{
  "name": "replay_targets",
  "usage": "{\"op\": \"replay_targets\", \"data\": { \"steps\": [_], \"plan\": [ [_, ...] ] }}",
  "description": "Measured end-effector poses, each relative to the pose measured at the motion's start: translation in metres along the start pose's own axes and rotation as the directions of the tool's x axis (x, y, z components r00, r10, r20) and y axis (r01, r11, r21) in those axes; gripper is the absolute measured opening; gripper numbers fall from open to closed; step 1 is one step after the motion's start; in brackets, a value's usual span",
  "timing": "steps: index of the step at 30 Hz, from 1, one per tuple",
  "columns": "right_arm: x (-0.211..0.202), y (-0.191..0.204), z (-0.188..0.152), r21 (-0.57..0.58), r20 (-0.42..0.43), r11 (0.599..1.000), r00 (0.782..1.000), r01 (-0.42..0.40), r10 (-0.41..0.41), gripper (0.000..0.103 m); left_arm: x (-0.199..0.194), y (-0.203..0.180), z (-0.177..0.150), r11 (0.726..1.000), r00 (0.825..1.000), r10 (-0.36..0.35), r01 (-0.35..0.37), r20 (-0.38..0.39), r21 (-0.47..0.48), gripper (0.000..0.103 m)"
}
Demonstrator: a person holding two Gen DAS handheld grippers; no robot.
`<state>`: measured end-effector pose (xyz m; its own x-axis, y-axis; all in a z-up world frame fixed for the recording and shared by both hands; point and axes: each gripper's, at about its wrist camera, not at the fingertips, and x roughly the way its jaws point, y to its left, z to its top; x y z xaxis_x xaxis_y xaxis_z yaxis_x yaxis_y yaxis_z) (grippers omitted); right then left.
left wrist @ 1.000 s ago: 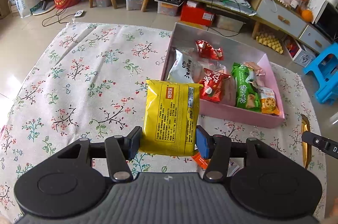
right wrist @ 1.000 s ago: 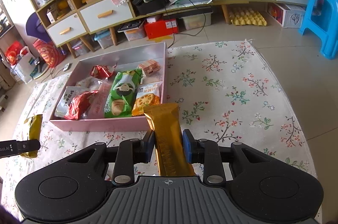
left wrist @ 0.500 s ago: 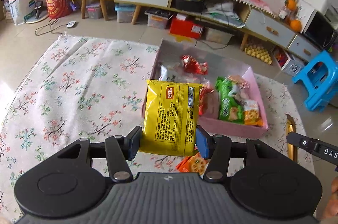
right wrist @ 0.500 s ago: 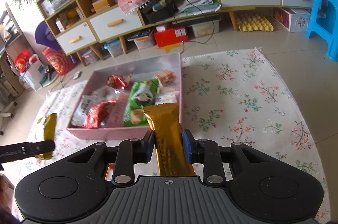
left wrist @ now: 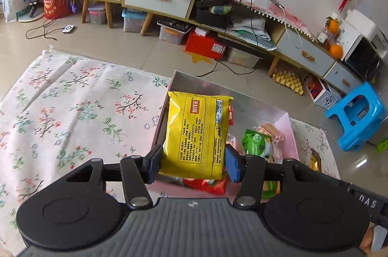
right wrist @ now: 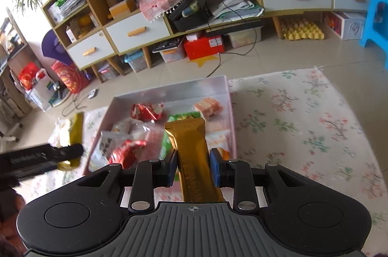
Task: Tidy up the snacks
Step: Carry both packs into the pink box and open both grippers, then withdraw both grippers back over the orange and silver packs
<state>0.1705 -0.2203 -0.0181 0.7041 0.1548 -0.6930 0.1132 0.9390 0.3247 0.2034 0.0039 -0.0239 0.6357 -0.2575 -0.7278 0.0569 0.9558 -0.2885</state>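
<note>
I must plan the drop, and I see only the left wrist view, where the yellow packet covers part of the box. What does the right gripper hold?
Observer: The right gripper is shut on a gold bar, held above the near side of the box.
Operator: What lies in the box behind my yellow packet?
Observer: A white packet lies at the near left corner, with a red packet against it.
Operator: Is anything farther back on that side?
Observer: Yes, a second red packet lies toward the far left.
</note>
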Motion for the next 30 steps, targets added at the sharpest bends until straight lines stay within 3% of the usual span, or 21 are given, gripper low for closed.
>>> {"op": "replay_targets", "data": {
  "steps": [4, 10, 14, 16, 17, 18, 22, 27, 30],
  "plan": [
    [0.021, 0.001, 0.018, 0.035, 0.005, 0.999, 1.000, -0.004, 0.004, 0.027, 0.010, -0.002, 0.009, 1.000, 1.000, -0.014, 0.014, 0.012, -0.005, 0.050],
    [0.057, 0.008, 0.033, 0.140, -0.046, 0.987, 0.995, -0.077, 0.085, 0.028, 0.031, -0.002, 0.012, 0.999, 1.000, -0.026, 0.025, -0.016, -0.033, 0.050],
    [0.061, 0.020, 0.037, 0.245, 0.034, 0.954, 0.985, -0.172, 0.168, 0.033, 0.032, 0.001, 0.014, 0.998, 0.999, -0.033, 0.033, 0.000, -0.059, 0.055],
    [0.057, 0.029, 0.038, 0.217, 0.062, 0.964, 0.988, -0.152, 0.142, 0.052, 0.023, 0.005, 0.012, 0.998, 1.000, -0.012, 0.013, 0.027, -0.067, 0.080],
    [0.054, 0.034, 0.036, 0.192, 0.070, 0.974, 0.991, -0.123, 0.111, 0.064, 0.017, 0.008, 0.013, 0.998, 0.999, -0.013, 0.016, 0.038, -0.068, 0.081],
    [0.051, 0.037, 0.034, 0.165, 0.077, 0.981, 0.993, -0.097, 0.085, 0.068, 0.012, 0.010, 0.014, 0.998, 0.999, -0.021, 0.024, 0.045, -0.060, 0.080],
    [0.036, 0.033, 0.028, 0.119, 0.053, 0.992, 0.998, -0.050, 0.044, 0.067, -0.012, 0.026, 0.015, 0.997, 0.998, 0.002, 0.003, 0.065, -0.079, 0.080],
    [0.009, 0.014, 0.022, 0.183, 0.011, 0.983, 1.000, -0.031, 0.029, 0.069, -0.029, 0.038, 0.009, 0.991, 0.999, 0.026, -0.023, 0.023, -0.129, 0.077],
    [-0.008, 0.010, 0.016, 0.191, -0.047, 0.981, 0.999, 0.027, -0.018, 0.073, -0.041, 0.031, 0.006, 0.990, 0.999, 0.037, -0.035, 0.009, -0.138, 0.075]
  ]
}}
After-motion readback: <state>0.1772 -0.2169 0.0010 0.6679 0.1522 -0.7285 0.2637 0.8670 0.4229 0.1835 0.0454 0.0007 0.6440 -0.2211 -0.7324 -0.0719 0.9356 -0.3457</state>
